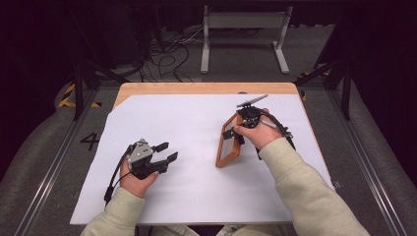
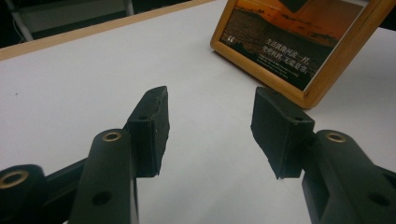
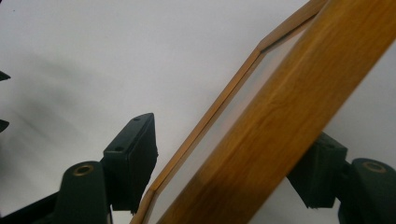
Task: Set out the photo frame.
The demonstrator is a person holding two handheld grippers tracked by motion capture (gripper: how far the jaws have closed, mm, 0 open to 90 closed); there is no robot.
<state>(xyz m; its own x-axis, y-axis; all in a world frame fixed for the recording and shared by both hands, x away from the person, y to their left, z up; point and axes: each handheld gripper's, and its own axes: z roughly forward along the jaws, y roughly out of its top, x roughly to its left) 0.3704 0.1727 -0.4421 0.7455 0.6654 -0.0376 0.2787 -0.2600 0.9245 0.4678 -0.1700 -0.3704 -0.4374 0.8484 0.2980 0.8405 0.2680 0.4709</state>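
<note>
Jaws of our left gripper (image 1: 164, 151) stand parted with nothing between them, the pads hovering just over the white sheet (image 1: 187, 187) that covers the wooden table (image 1: 196, 88), on the left half of the surface. In the left gripper view those two black pads (image 2: 152, 126) frame bare sheet, and farther off we see the wooden picture frame (image 2: 299, 42) with its sunset print facing them. Moving right, the picture frame (image 1: 229, 142) stands tilted on its lower edge at the right of centre, well apart from our left gripper. Our right gripper (image 1: 235, 133) reaches it from above, jaws straddling the frame's upper edge. In the right gripper view the frame (image 3: 280, 112) runs diagonally between the pads; the left pad (image 3: 133, 158) shows a slight gap to the wood, so we cannot tell whether the grip is pressing.
</note>
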